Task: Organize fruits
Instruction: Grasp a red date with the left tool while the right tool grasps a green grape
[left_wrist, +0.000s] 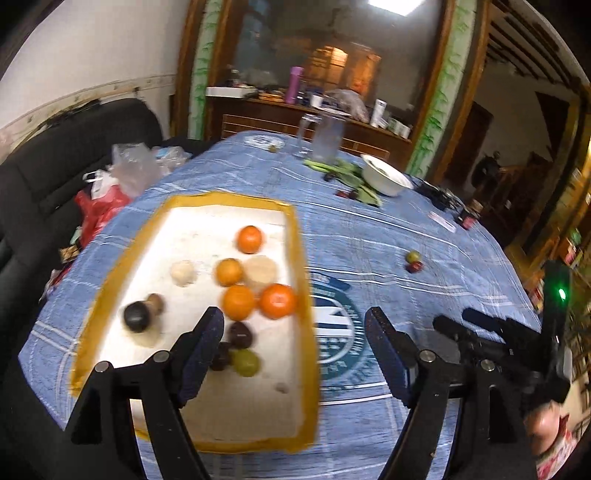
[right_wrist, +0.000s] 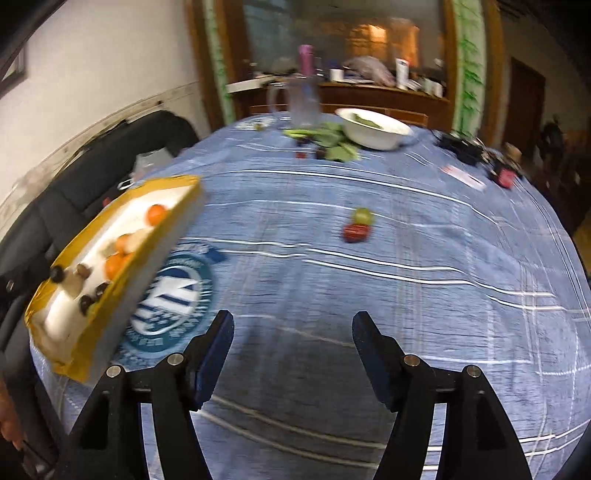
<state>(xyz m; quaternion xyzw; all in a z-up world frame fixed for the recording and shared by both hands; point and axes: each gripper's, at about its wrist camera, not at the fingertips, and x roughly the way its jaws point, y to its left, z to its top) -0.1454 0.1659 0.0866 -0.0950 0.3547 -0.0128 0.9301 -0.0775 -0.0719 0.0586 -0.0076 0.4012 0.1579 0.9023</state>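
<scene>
A white foam tray (left_wrist: 243, 413) with yellow tape edges lies on the blue tablecloth and holds several oranges (left_wrist: 249, 239), dark plums (left_wrist: 241, 334), a green fruit (left_wrist: 246, 362) and pale round items. It also shows at the left in the right wrist view (right_wrist: 92, 354). A green fruit (left_wrist: 413, 255) and a red fruit (left_wrist: 415, 266) lie loose on the cloth to the right; the right wrist view shows the green one (right_wrist: 362, 215) and the red one (right_wrist: 355, 232) ahead. My left gripper (left_wrist: 295, 325) is open and empty above the tray's right edge. My right gripper (right_wrist: 293, 326) is open and empty above the cloth.
A white bowl (left_wrist: 384, 176) with green leaves (left_wrist: 351, 177), a clear jug (left_wrist: 328, 136) and small dark items stand at the table's far side. Plastic bags (left_wrist: 122, 177) lie on a black sofa at left. The right gripper body (left_wrist: 517, 347) shows at right.
</scene>
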